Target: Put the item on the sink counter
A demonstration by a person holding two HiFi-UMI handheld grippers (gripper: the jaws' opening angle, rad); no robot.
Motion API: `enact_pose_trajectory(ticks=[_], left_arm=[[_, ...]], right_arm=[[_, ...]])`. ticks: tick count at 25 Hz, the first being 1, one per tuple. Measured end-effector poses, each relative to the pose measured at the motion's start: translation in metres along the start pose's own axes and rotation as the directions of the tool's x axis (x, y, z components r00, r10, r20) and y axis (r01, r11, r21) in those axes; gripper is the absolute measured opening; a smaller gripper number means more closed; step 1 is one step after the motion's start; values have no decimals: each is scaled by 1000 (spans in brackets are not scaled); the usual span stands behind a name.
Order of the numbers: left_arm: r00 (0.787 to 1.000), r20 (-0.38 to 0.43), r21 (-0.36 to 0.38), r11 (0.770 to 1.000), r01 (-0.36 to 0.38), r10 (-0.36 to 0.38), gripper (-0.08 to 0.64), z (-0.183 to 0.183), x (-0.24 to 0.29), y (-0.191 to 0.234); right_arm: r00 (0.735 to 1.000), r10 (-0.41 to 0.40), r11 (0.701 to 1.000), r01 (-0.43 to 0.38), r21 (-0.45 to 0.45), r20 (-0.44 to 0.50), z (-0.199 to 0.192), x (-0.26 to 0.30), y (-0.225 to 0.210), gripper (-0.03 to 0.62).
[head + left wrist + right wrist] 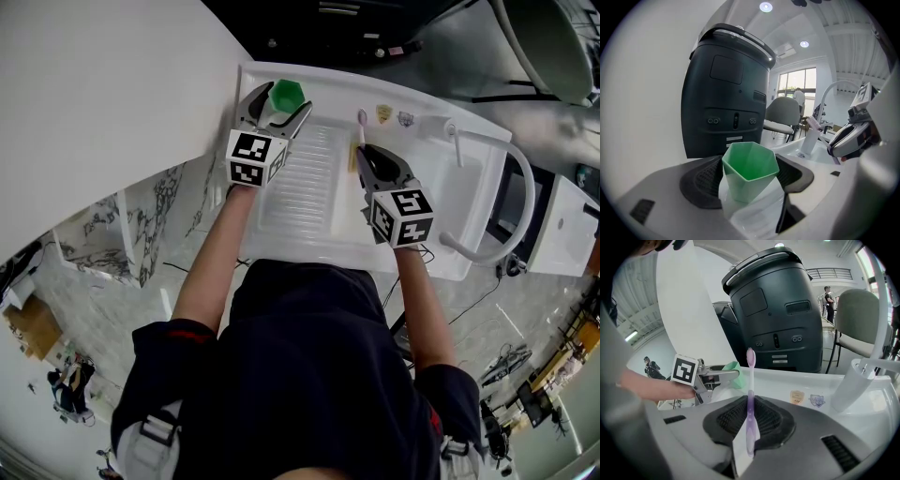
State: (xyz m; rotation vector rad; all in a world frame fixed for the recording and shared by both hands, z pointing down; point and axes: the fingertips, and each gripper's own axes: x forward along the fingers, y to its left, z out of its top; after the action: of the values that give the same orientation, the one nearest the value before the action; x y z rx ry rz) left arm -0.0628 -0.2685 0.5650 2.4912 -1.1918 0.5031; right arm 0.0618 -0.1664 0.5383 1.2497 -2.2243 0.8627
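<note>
**Your three cameras: one on your head, one on each hand-held gripper**
Your head camera looks steeply down past your arms onto the white worktop (309,192), taking in the left hand-held gripper (282,105) and the right hand-held gripper (362,150) together. Each gripper camera sits low and close behind its own jaws and faces across the worktop. The left one has the green cup (750,171) large in front, the right one the toothbrush (750,399). Both share the dark machine (726,93) behind, and each catches the other hand-held gripper off to one side.

We see a white wall (94,84) beside us and a marbled floor (117,234) below. Farther off, a grey chair (783,112) stands before a bright window (798,80).
</note>
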Motion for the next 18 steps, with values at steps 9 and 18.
enact_pose_trajectory(ticks=[9, 18], left_arm=[[1000, 13, -10, 1000, -13, 13, 362, 2, -2, 0], [1000, 22, -16, 1000, -17, 17, 377, 3, -6, -2]], right_arm=[[1000, 4, 1000, -4, -4, -1, 0, -1, 0, 63], [1000, 12, 1000, -12, -12, 2, 1, -2, 0, 63]])
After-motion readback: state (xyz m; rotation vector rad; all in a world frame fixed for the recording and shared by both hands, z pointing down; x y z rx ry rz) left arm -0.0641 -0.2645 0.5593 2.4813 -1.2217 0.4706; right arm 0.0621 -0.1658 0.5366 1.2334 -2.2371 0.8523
